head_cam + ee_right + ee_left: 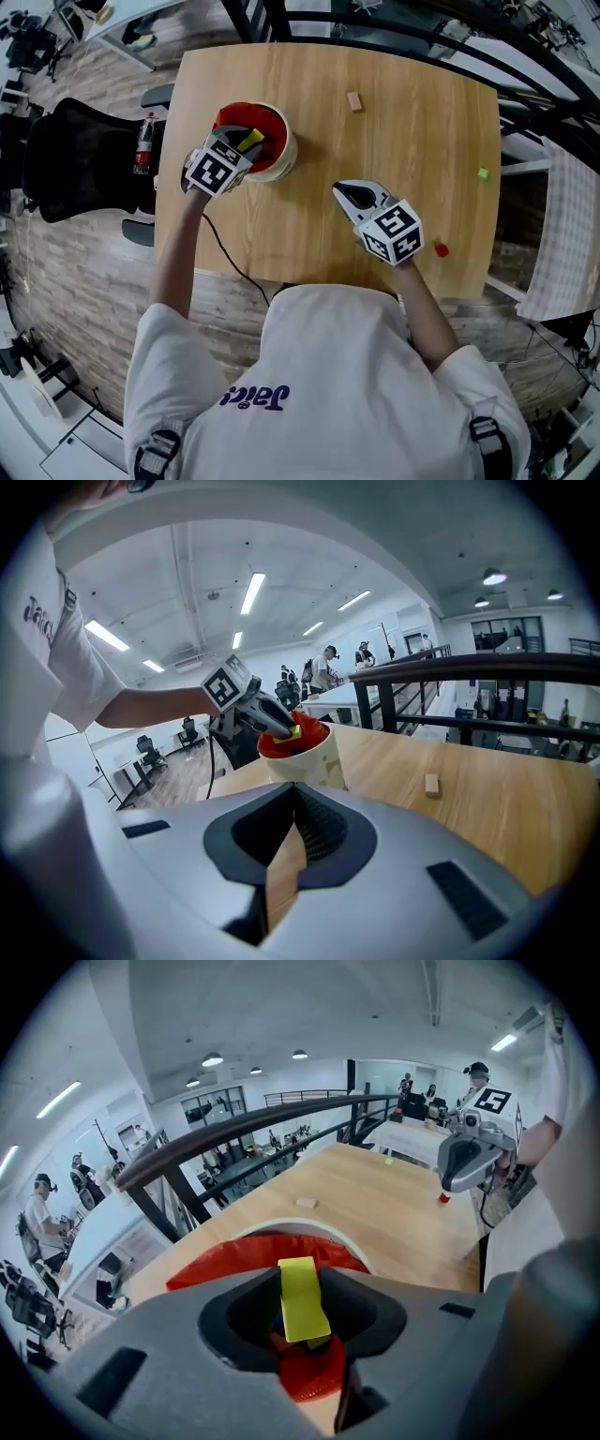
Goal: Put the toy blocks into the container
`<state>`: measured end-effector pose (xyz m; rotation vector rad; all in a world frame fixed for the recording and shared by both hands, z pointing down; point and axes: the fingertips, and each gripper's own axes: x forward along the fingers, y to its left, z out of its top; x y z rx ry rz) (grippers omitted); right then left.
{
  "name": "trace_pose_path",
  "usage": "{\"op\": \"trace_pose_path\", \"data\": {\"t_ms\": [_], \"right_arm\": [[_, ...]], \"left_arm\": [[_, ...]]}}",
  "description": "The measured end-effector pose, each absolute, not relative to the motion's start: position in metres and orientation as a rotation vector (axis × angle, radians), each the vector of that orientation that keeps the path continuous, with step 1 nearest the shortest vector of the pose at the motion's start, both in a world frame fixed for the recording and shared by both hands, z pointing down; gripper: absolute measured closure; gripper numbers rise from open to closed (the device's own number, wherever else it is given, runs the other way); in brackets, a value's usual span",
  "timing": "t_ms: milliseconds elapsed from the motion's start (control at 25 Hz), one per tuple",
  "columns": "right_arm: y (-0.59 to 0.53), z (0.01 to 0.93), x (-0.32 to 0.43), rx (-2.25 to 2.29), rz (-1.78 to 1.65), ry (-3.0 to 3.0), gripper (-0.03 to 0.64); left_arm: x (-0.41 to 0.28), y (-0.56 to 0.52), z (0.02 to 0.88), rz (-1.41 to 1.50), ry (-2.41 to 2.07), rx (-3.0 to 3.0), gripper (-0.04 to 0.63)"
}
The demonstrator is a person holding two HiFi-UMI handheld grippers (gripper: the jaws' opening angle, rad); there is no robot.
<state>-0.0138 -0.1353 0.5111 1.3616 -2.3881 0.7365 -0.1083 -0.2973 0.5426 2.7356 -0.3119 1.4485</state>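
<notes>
Left gripper [246,142]: we see its jaws clamping a yellow block [302,1296] over the container [289,157] | right gripper [343,193]: jaws together, empty.

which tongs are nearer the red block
Right. The right tongs hover near the red block; the left tongs hold a yellow block over the container, across the table.

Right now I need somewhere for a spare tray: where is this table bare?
Bare: the middle between tan block, green block and right tongs; also the far right corner. Crowded: the container, left tongs holding a yellow block over it.
</notes>
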Motion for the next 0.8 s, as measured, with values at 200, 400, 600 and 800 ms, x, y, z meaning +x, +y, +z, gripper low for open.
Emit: {"op": "trace_pose_path", "data": {"t_ms": [200, 400, 600, 800], "right_arm": [[-0.127, 0.513, -0.008, 1.395, 0.758, -2.375, 0.603], [-0.121, 0.51, 0.0, 1.423, 0.764, -2.365, 0.602], [-0.111, 0.508, 0.003, 1.466, 0.759, -2.359, 0.603], [-0.098, 0.507, 0.016, 1.504, 0.768, -2.35, 0.603]], "left_arm": [[-0.109, -0.294, 0.552, 1.509, -0.27, 2.695, 0.459], [-0.098, -0.289, 0.54, 1.445, -0.266, 2.737, 0.376], [-0.087, -0.271, 0.533, 1.4, -0.253, 2.78, 0.374], [-0.06, -0.246, 0.528, 1.338, -0.213, 2.802, 0.374]]}}
